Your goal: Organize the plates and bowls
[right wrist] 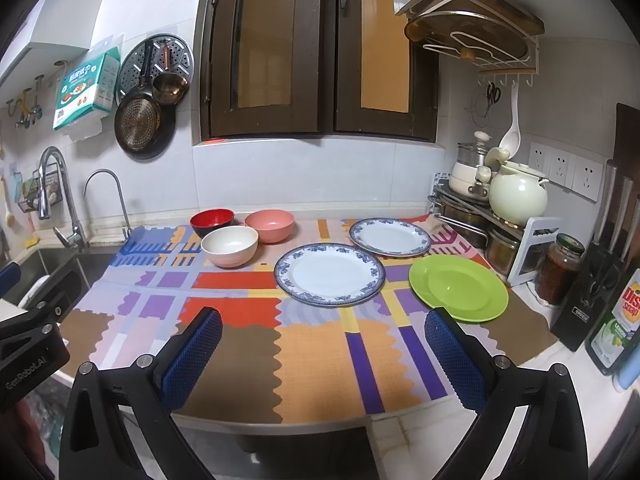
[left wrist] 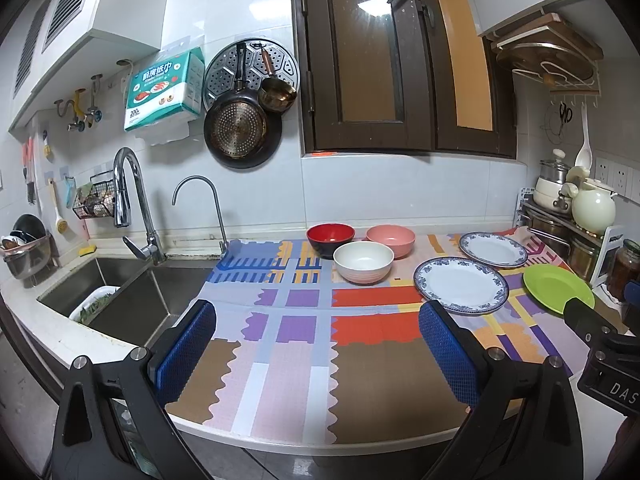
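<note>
Three bowls cluster at the back of the patterned mat (left wrist: 304, 344): a red-and-black bowl (left wrist: 330, 239), a pink bowl (left wrist: 391, 240) and a cream bowl (left wrist: 363, 261) in front. To their right lie two blue-rimmed white plates (left wrist: 461, 285) (left wrist: 493, 249) and a green plate (left wrist: 558, 288). The same bowls (right wrist: 212, 221) (right wrist: 269, 225) (right wrist: 229, 245) and plates (right wrist: 329, 273) (right wrist: 390, 237) (right wrist: 458, 287) show in the right wrist view. My left gripper (left wrist: 318, 354) hangs open over the mat's front, holding nothing. My right gripper (right wrist: 323, 360) is open too, short of the plates.
A steel sink (left wrist: 132, 300) with two taps (left wrist: 128, 200) lies left of the mat. Pots and a kettle (right wrist: 518, 196) crowd a rack at the right, with a jar (right wrist: 560, 268), a knife block (right wrist: 592, 292) and a soap bottle (right wrist: 618, 320). Pans (left wrist: 236, 128) hang on the wall.
</note>
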Demonstrator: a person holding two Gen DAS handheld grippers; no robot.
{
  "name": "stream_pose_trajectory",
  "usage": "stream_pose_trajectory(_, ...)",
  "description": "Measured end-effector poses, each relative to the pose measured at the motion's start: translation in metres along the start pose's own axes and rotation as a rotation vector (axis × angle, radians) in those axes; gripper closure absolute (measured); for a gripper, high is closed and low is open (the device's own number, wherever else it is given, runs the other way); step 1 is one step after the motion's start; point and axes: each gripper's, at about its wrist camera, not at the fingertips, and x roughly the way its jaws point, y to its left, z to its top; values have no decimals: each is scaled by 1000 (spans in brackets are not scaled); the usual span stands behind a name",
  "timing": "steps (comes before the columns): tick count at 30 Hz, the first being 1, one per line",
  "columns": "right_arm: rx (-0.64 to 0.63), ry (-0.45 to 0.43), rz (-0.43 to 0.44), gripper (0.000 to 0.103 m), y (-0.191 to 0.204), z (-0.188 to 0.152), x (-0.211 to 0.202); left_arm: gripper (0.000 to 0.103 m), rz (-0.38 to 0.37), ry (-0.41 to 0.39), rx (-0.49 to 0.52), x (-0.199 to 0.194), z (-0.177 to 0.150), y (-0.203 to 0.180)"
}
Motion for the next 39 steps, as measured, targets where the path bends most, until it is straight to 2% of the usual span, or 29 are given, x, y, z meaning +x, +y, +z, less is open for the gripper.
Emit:
stream_pose_trajectory(21,-2,6,-2,1,2,2,5,0,0,4,1,1,1,1)
stream_pose_trajectory(39,12,28,1,1,0,1,26,0,9,67,-11,34,0,-3)
